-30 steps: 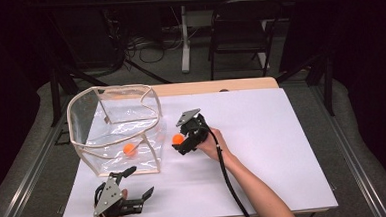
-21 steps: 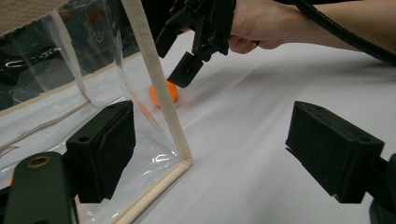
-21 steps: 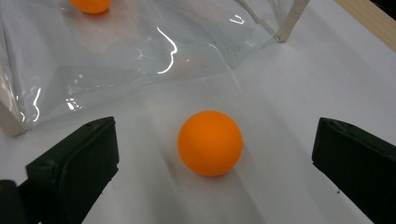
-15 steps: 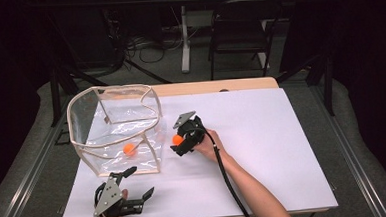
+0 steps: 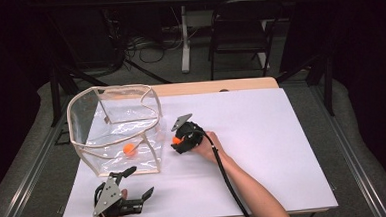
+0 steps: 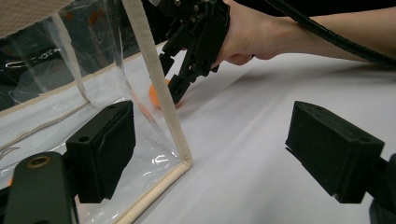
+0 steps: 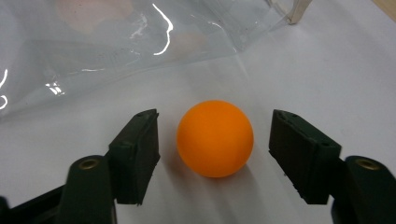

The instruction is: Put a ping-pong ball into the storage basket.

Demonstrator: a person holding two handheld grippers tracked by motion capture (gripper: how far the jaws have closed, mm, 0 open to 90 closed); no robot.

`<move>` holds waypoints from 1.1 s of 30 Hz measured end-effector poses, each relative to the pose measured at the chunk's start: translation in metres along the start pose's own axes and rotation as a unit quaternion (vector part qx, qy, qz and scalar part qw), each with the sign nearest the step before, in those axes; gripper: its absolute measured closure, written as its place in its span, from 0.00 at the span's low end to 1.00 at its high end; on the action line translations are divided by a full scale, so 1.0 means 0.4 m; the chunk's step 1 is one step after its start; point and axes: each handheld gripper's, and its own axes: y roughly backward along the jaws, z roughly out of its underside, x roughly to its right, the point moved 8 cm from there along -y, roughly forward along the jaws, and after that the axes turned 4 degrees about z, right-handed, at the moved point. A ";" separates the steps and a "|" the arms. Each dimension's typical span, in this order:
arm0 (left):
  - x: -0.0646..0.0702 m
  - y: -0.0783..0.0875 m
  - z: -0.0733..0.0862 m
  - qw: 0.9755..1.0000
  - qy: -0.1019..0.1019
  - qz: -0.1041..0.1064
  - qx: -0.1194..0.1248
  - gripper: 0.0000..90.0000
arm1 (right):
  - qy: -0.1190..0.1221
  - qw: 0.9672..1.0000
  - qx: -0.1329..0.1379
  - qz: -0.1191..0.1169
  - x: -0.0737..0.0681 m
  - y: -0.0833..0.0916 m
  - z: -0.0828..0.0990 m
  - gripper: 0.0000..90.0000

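An orange ball point(image 7: 215, 138) lies on the white table between the pads of my right gripper point(image 7: 215, 128). The jaws have just been closing on it, but a gap still shows on each side. From above, the right gripper point(image 5: 176, 142) points left toward this ball point(image 5: 175, 139), right beside the clear bag point(image 5: 114, 127). A second orange ball point(image 5: 129, 149) rests inside the bag. My left gripper point(image 5: 141, 181) lies open near the table's front edge, at the bag's near corner. Its view shows the bag's beige seam point(image 6: 154, 84) and the ball point(image 6: 159, 95) beyond.
The white sheet point(image 5: 262, 135) stretches bare to the right of the right hand. A black cable point(image 5: 224, 162) trails along the right forearm. A chair point(image 5: 237, 31) and table legs stand beyond the far edge.
The right gripper has stayed at the ball beside the bag with hardly any shift. The left gripper has not moved.
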 end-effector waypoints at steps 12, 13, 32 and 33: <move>0.000 -0.004 0.002 1.000 0.001 0.002 -0.001 0.17 | -0.008 1.000 -0.002 0.001 0.006 -0.006 0.010 0.55; 0.000 -0.004 0.002 1.000 0.002 0.003 -0.001 0.17 | -0.007 1.000 -0.001 0.002 0.007 -0.006 0.010 0.55; -0.002 0.000 0.002 1.000 0.002 0.000 0.000 0.17 | -0.002 1.000 0.014 -0.003 0.003 0.027 -0.004 0.56; -0.002 0.000 0.002 1.000 0.002 -0.001 0.000 0.17 | -0.004 1.000 0.012 -0.002 0.003 0.030 -0.004 0.56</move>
